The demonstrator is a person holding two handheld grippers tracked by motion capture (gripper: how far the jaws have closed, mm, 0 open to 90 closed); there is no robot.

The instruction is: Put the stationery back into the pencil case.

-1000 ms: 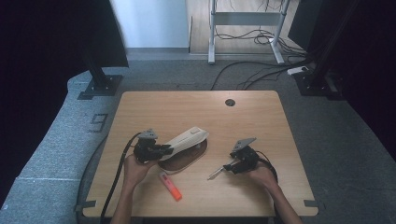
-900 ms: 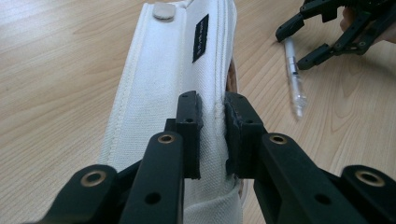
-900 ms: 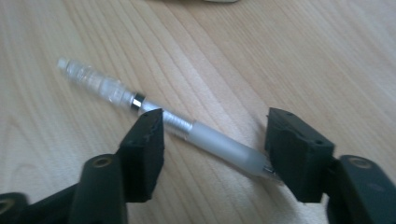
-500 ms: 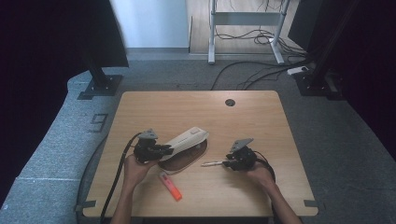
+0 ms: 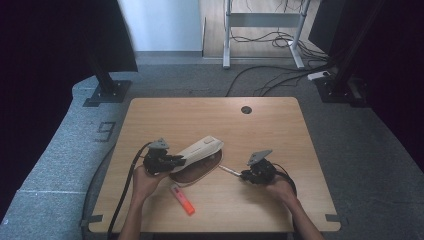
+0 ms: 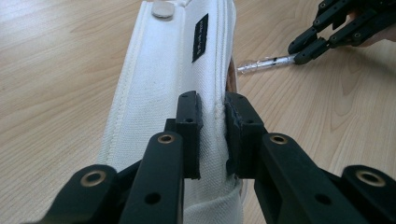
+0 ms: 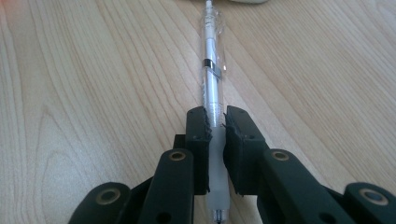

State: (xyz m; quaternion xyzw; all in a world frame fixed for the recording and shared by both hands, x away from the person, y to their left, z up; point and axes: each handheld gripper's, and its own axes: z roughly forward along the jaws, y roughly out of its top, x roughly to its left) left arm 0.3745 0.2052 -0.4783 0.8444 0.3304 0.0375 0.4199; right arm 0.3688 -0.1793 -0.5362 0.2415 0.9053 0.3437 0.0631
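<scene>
- Right hand-held gripper (image 7: 215, 128) has just been closing and now pinches a clear plastic pen (image 7: 211, 79) near its frosted grip end, with the long barrel sticking out ahead, low over the light wooden table (image 5: 200, 112).
- Left hand-held gripper (image 6: 212, 126) is clamped on the edge seam of a white canvas pencil case (image 6: 159, 88), which lies on the table between the two hands with its brown-lined mouth towards the pen.
- With the hold so far back, the pen could swivel between the pads if its far end catches the case's rim, and it would then miss the opening.
- Thin fabric could slide out of the left pinch if pushed, letting the mouth sag shut.
- An orange marker (image 5: 182, 199) lies close to the left wrist and could be knocked.
- How wide the mouth gapes is hard to tell; the left gripper view catches just a sliver of lining.
- Whether the pen rests on the table or hangs just above it is unclear.
</scene>
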